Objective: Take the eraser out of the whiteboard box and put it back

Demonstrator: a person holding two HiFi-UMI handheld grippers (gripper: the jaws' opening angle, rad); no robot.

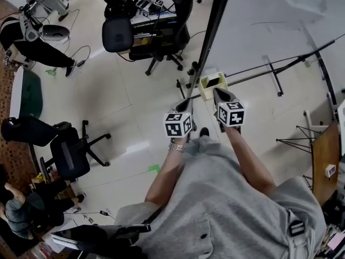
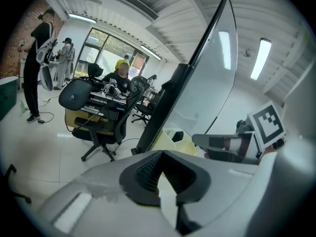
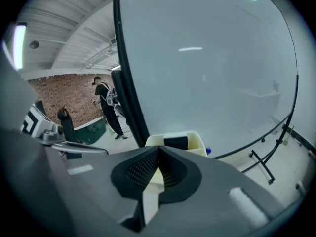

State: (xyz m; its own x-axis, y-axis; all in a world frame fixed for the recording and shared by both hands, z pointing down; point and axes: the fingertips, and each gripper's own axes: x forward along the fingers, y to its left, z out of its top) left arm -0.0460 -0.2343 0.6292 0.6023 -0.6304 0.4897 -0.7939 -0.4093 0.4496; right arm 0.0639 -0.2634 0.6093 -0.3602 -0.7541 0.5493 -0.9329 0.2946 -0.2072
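Observation:
A pale yellow whiteboard box (image 1: pixel 207 89) hangs at the lower edge of the whiteboard (image 1: pixel 269 20). A dark eraser (image 1: pixel 214 81) with a white back stands inside it, also seen as the eraser (image 3: pixel 175 142) in the box (image 3: pixel 199 142) in the right gripper view. My right gripper (image 1: pixel 218 94) points at the box from just in front, its jaws shut with nothing between them. My left gripper (image 1: pixel 186 103) sits to the left of the box, jaws closed together and empty. In the left gripper view the box (image 2: pixel 185 143) shows past my left gripper (image 2: pixel 160 153).
The whiteboard's black frame post (image 1: pixel 213 31) and stand legs (image 1: pixel 277 80) reach over the floor. Office chairs (image 1: pixel 70 150) stand at left, and a desk with a seated person (image 1: pixel 148 9) lies beyond. A standing person (image 2: pixel 34 68) is far left. A wooden table edge (image 1: pixel 326 155) is at right.

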